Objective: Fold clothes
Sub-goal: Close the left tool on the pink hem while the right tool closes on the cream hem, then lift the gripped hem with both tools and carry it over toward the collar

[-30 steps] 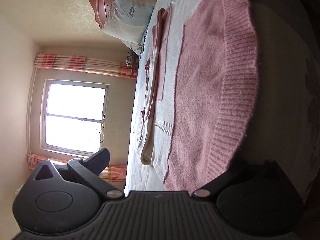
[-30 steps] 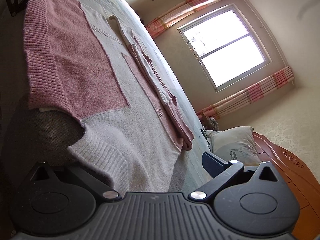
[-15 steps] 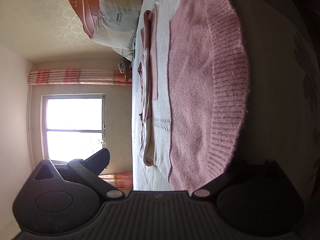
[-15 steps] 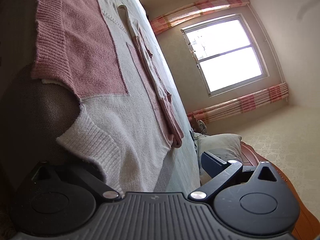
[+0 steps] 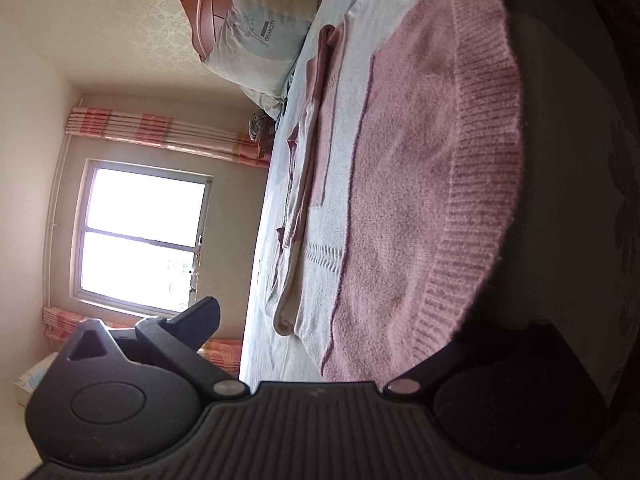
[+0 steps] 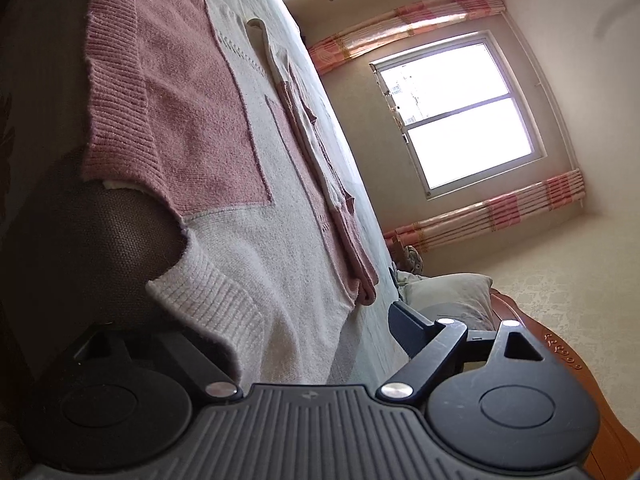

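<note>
A pink and white knit sweater [image 5: 400, 200] lies flat on the bed, sleeves folded in along its far side [image 5: 304, 184]. My left gripper [image 5: 340, 332] is turned on its side at the pink ribbed hem [image 5: 480, 200]. One finger [image 5: 200, 320] stands above the sheet; the other is in shadow beyond the hem. Its jaws are closing with the hem between them, not pinched. My right gripper [image 6: 276, 328] straddles the white ribbed hem corner [image 6: 216, 300] of the sweater [image 6: 192, 120], one finger [image 6: 408, 328] over the bed. Its jaws are closing too, with no pad on the knit.
A pale sheet [image 5: 272, 280] covers the bed, whose dark side [image 5: 580, 200] drops away below the hem. A pillow [image 5: 260, 36] leans on a wooden headboard [image 5: 200, 8] at the far end. A bright window [image 6: 460, 112] with pink striped curtains [image 6: 500, 212] fills the far wall.
Both views have rolled slightly while the hands stay near the hem. The visible finger of each gripper has moved a little inward. The sweater has not moved.
</note>
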The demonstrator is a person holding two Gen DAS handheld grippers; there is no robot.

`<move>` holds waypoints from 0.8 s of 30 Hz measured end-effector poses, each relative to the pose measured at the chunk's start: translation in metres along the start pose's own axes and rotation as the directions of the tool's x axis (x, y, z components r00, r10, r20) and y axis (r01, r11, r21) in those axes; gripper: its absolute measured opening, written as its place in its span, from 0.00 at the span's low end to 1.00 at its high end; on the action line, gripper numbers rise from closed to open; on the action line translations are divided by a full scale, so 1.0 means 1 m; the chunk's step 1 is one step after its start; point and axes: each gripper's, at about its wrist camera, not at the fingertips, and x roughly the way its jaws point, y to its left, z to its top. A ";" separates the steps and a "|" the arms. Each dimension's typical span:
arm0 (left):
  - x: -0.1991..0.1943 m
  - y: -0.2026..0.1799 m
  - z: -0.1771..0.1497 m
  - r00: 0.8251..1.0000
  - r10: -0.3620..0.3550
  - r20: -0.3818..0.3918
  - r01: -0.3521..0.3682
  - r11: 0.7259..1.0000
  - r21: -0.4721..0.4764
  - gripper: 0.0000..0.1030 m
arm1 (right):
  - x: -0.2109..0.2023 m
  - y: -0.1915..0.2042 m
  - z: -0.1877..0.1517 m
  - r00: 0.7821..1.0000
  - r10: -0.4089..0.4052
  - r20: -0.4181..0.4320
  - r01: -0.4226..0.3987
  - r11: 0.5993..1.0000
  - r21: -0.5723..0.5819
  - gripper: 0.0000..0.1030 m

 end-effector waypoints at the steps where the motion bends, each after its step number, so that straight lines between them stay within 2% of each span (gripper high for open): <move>1: -0.003 -0.004 -0.001 1.000 -0.011 0.010 0.011 1.000 0.017 0.74 | -0.001 0.000 -0.001 1.000 0.005 0.003 -0.005 1.000 0.002 0.85; 2: -0.006 -0.011 -0.003 0.999 -0.028 0.023 0.026 0.998 0.055 0.55 | -0.003 0.001 -0.002 1.000 0.008 0.005 -0.008 1.000 -0.003 0.83; 3: -0.009 -0.017 -0.004 0.998 -0.045 0.036 0.042 0.994 0.097 0.46 | -0.005 0.004 -0.003 1.000 0.010 0.008 -0.010 1.000 -0.014 0.78; 4: -0.011 -0.022 -0.006 0.998 -0.056 0.039 0.052 0.993 0.108 0.32 | -0.008 0.008 -0.002 1.000 0.013 0.012 -0.013 0.999 -0.032 0.70; 5: -0.011 -0.023 -0.007 0.997 -0.067 0.036 0.064 0.994 0.092 0.23 | -0.010 0.011 -0.003 1.000 0.017 0.014 -0.017 0.999 -0.045 0.66; 7: -0.010 -0.019 -0.006 0.994 -0.107 0.017 0.107 0.994 0.035 0.11 | -0.013 0.018 -0.003 0.999 0.026 0.019 -0.024 0.997 -0.072 0.50; 8: -0.008 -0.018 -0.005 0.993 -0.122 0.010 0.122 0.992 0.019 0.06 | -0.014 0.020 -0.003 0.999 0.038 0.017 -0.036 0.996 -0.077 0.46; 9: -0.006 -0.016 -0.004 0.991 -0.134 0.004 0.134 0.991 0.009 0.05 | -0.015 0.021 -0.003 0.998 0.062 0.009 -0.062 0.996 -0.070 0.34; 10: -0.006 -0.015 -0.002 0.990 -0.140 0.002 0.140 0.990 0.010 0.05 | -0.015 0.022 -0.003 0.996 0.089 -0.002 -0.089 0.994 -0.068 0.18; 11: -0.006 -0.015 -0.002 0.990 -0.144 0.002 0.144 0.989 0.017 0.05 | -0.016 0.024 -0.002 0.994 0.107 -0.013 -0.108 0.991 -0.077 0.10; 14: -0.005 -0.006 -0.003 0.985 -0.173 0.002 0.173 0.984 0.041 0.05 | -0.017 0.024 -0.001 0.992 0.123 -0.022 -0.124 0.986 -0.112 0.11; 18: -0.007 0.011 -0.003 0.988 -0.155 0.016 0.155 0.988 0.023 0.05 | -0.018 0.004 0.003 0.982 0.181 -0.045 -0.184 0.980 -0.081 0.09; 24: 0.010 0.047 0.005 0.992 -0.124 0.027 0.124 0.992 -0.028 0.05 | -0.021 -0.024 0.008 0.988 0.153 -0.029 -0.154 0.985 -0.083 0.09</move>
